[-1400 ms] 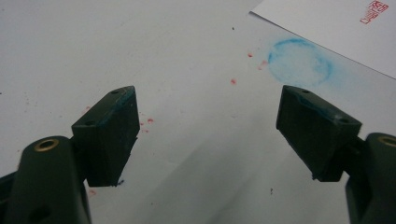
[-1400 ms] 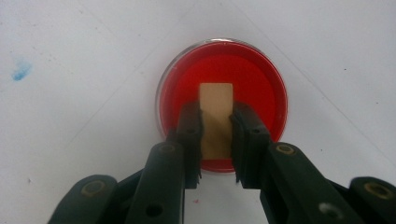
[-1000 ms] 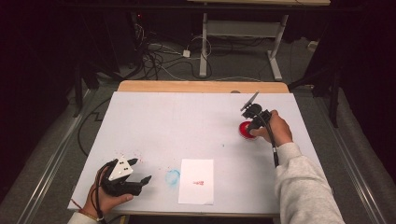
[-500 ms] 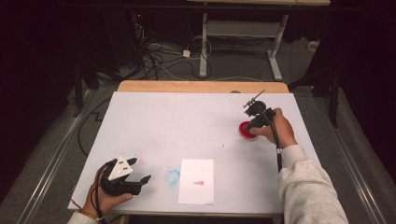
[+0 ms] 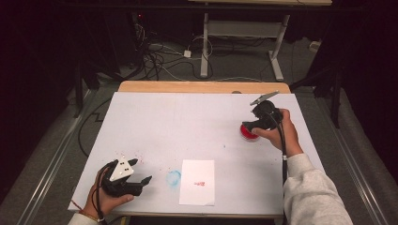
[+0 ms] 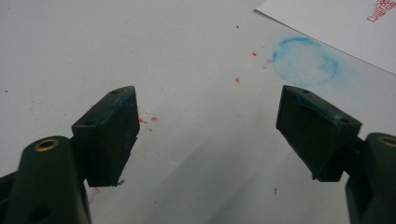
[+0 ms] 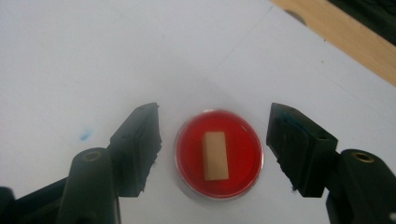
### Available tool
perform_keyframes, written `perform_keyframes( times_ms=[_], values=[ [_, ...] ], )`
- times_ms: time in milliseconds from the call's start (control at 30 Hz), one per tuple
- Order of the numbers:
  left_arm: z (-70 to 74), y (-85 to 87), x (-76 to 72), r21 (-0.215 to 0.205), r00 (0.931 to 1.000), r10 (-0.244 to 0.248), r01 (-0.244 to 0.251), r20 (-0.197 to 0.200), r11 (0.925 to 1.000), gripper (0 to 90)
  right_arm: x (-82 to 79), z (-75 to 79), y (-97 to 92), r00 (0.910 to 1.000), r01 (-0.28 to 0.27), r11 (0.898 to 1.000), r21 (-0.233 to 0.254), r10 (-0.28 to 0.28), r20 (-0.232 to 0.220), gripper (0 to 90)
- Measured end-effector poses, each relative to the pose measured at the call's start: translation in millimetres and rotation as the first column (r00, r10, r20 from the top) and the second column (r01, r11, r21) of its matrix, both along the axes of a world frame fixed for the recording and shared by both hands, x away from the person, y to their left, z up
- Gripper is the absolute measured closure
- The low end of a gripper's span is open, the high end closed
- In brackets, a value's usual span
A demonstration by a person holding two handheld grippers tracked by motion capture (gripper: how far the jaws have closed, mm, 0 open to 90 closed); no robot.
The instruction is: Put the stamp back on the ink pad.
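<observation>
A round red ink pad lies on the white table top at the right. A small pale wooden stamp block stands in its middle. My right gripper hovers just above the pad; its jaws have just been opening and now stand apart on either side of the stamp, touching nothing. My left gripper rests at the near left, open and with nothing in it. A white sheet of paper with a small red stamp mark lies near the front edge.
A blue ring stain and red ink specks mark the table between the left gripper and the paper. A wooden strip edges the table's far side. Cables and a desk frame lie on the floor beyond.
The right gripper has lifted a little off the red pad and drifted slightly right. The left gripper has stayed put.
</observation>
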State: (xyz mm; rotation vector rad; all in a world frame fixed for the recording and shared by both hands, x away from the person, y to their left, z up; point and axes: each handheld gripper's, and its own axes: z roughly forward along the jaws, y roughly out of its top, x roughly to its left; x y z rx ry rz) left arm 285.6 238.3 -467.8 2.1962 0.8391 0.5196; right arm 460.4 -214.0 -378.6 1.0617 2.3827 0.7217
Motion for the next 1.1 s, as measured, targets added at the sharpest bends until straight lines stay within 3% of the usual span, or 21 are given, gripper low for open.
perform_keyframes(
  times_ms=[67, 233, 300, 467, 700, 1100],
  values=[
    [-0.1, 0.0, -0.1, 0.000, 1.0000, -0.001, 0.001, -0.001, 1.0000, 21.0, -6.3, 2.4, -0.9, 0.9990, 0.004, 1.000, 0.014, -0.005, 0.043, 33.5],
    [-0.2, -0.6, -0.3, 0.001, 1.0000, -0.004, 0.004, -0.002, 1.0000, 21.0, -18.5, 3.9, -3.4, 0.9960, 0.011, 0.999, 0.049, -0.015, 0.088, 29.6],
    [-0.1, -1.0, -0.4, 0.001, 1.0000, -0.004, 0.004, -0.002, 1.0000, 21.0, -24.3, 4.9, -3.3, 0.9911, 0.008, 0.999, 0.040, -0.013, 0.133, 29.7],
    [0.0, -1.7, -0.4, 0.004, 1.0000, -0.004, 0.004, 0.001, 1.0000, 21.0, -37.2, 5.8, -1.9, 0.9838, -0.016, 0.998, 0.058, 0.005, 0.179, 26.5],
    [1.3, -1.7, -1.4, -0.002, 0.9999, -0.003, 0.003, 0.014, 1.0000, 21.0, -58.6, 6.9, -1.5, 0.9666, -0.043, 0.995, 0.089, 0.018, 0.256, 23.9],
    [1.7, -2.8, -1.2, 0.004, 0.9998, -0.011, 0.011, 0.014, 0.9999, 21.0, -92.5, 5.4, 0.1, 0.9224, -0.097, 0.986, 0.138, 0.037, 0.385, 21.6]
  ],
)
